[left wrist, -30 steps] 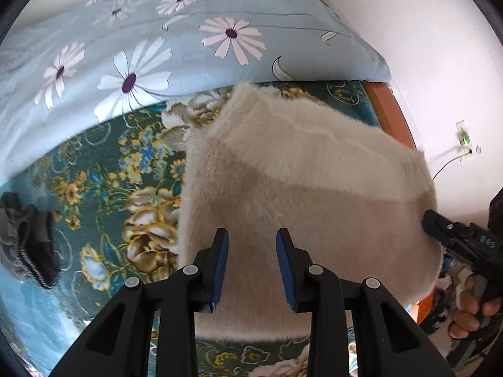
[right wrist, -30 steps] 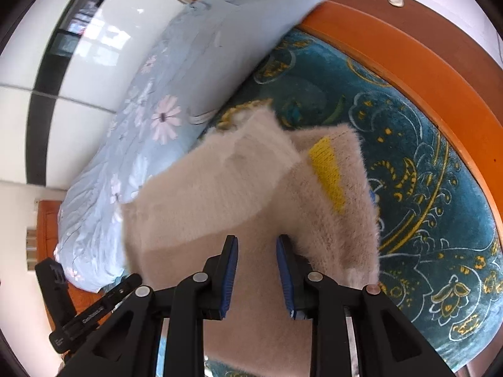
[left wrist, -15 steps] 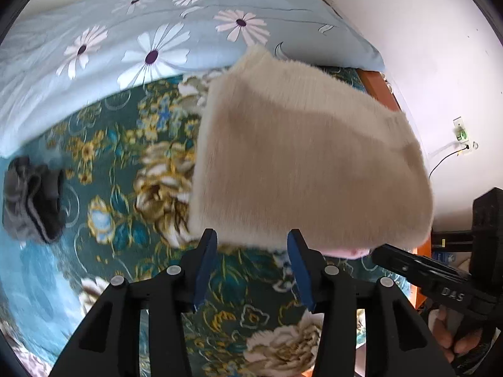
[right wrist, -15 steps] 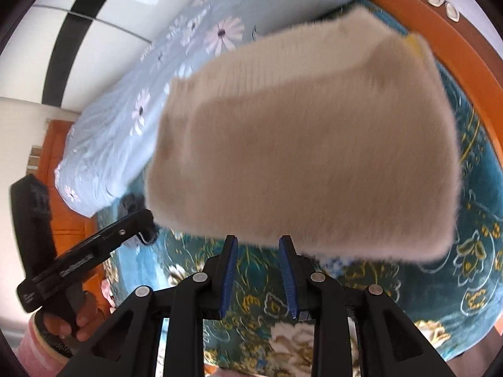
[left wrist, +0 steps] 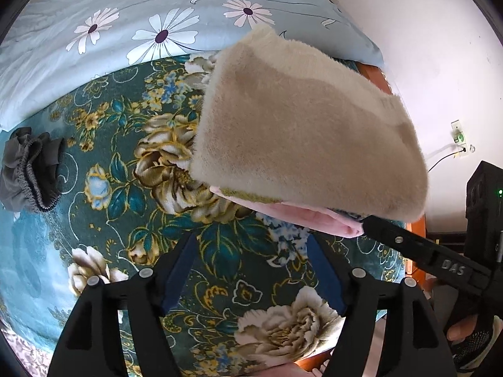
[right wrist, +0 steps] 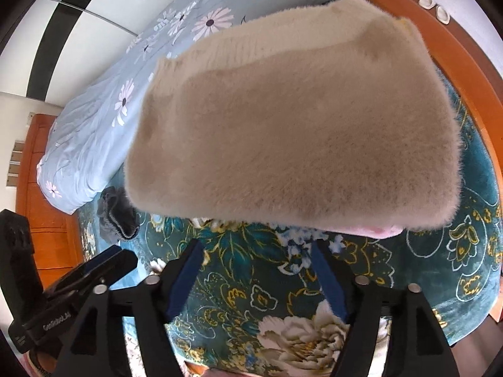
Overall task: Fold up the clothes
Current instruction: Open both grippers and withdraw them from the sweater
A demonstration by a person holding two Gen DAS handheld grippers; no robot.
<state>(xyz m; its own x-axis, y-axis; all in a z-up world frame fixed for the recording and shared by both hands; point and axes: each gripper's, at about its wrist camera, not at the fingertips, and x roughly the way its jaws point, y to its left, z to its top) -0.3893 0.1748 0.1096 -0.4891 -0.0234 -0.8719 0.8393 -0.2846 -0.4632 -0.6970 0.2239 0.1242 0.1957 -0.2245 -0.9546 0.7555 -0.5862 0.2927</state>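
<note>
Folded fuzzy beige sweater [left wrist: 301,138] sits centre frame on the floral teal bedspread [left wrist: 103,169], pink lining peeking beneath. Left hand-held gripper [left wrist: 251,270] and right hand-held gripper [right wrist: 256,270] have just been opening: blue pads wide, nothing between them.

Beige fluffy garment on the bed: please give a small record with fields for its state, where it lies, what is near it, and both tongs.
garment: folded beige fluffy sweater, pink layer showing at its near edge
surface: teal floral bedspread
nearby: crumpled grey garment; light blue daisy-print quilt
left tongs: open, nothing between them, jaws just opened
right tongs: open, nothing between them, jaws just opened
</note>
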